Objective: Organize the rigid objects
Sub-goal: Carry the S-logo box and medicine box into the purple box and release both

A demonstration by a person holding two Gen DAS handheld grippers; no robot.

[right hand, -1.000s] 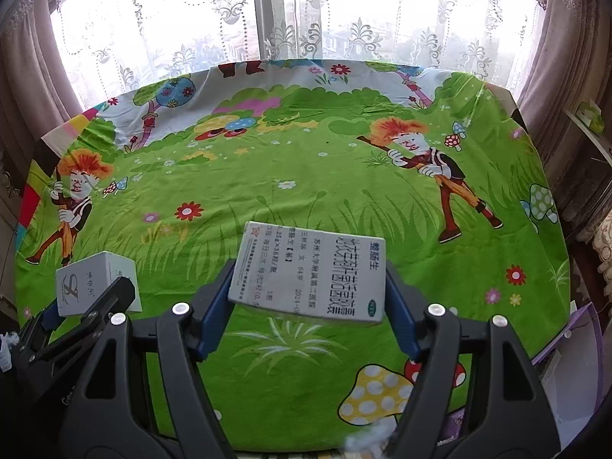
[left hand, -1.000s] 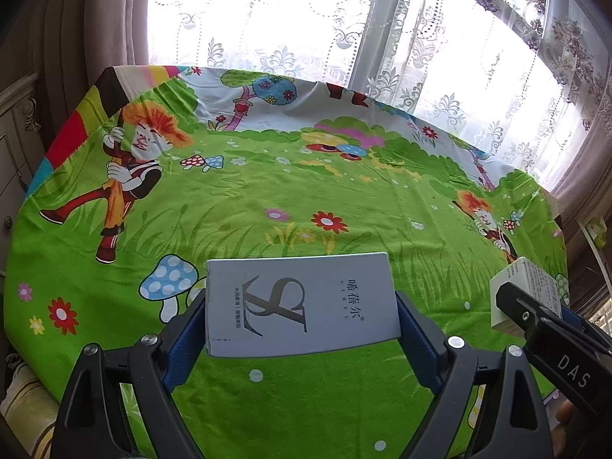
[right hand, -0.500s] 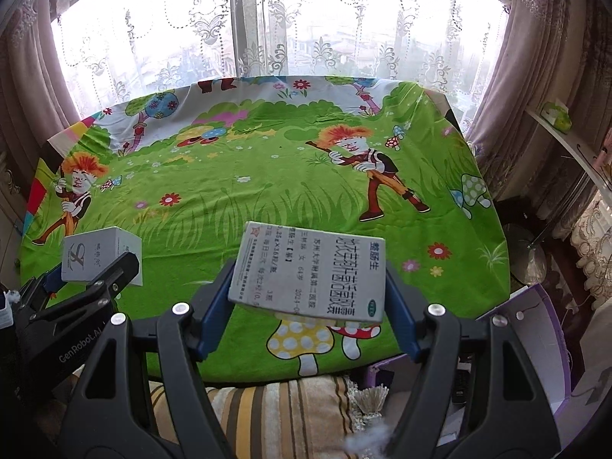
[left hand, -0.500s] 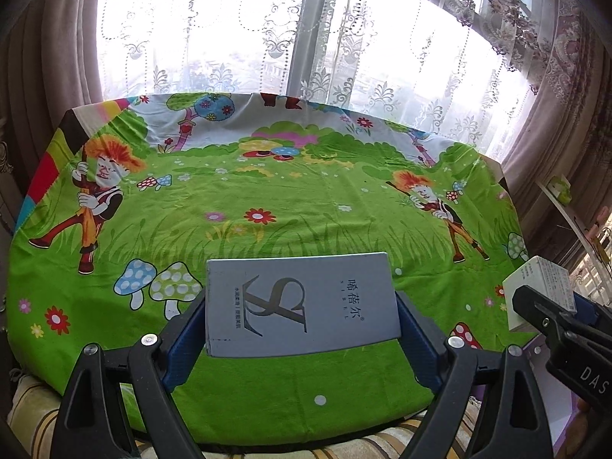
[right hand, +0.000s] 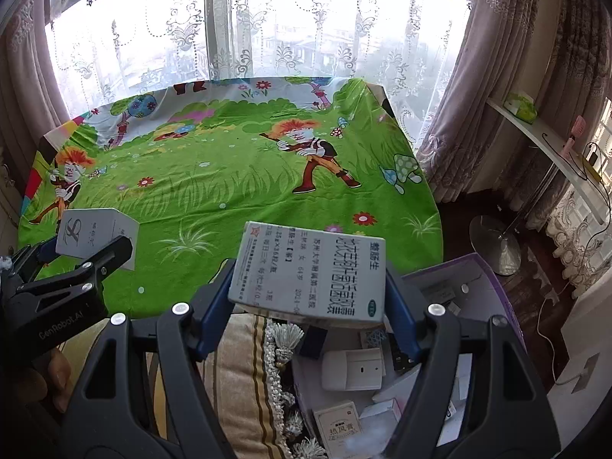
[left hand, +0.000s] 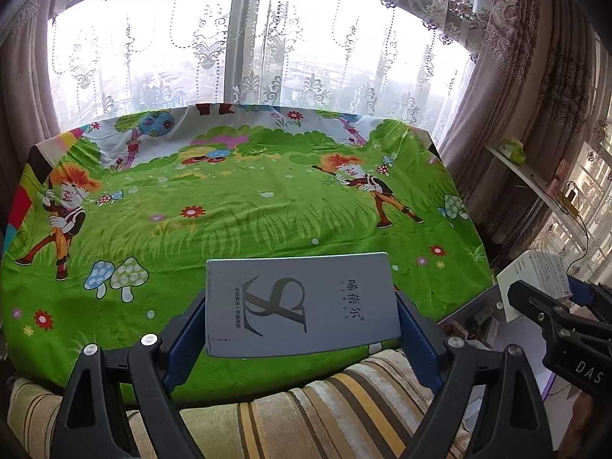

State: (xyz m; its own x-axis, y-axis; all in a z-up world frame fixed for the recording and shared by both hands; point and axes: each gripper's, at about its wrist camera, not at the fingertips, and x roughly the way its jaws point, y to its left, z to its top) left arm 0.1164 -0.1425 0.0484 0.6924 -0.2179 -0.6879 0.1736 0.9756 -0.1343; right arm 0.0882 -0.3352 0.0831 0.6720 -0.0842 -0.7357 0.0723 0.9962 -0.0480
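My left gripper is shut on a grey box with a large looped logo, held flat above the near edge of the table. The right wrist view shows that same grey box at the left. My right gripper is shut on a white medicine box with dark printed text, held above a purple-rimmed storage box on the floor. In the left wrist view the white medicine box shows at the far right.
A table under a green cartoon cloth fills the middle. A striped cushion lies below its near edge. The storage box holds several small cartons and a white device. Curtains, a window, a wall shelf and a lamp base stand around.
Both grippers have drawn back from over the table and risen, each keeping its box. The table's near edge, the cushion and the floor box have come into view.
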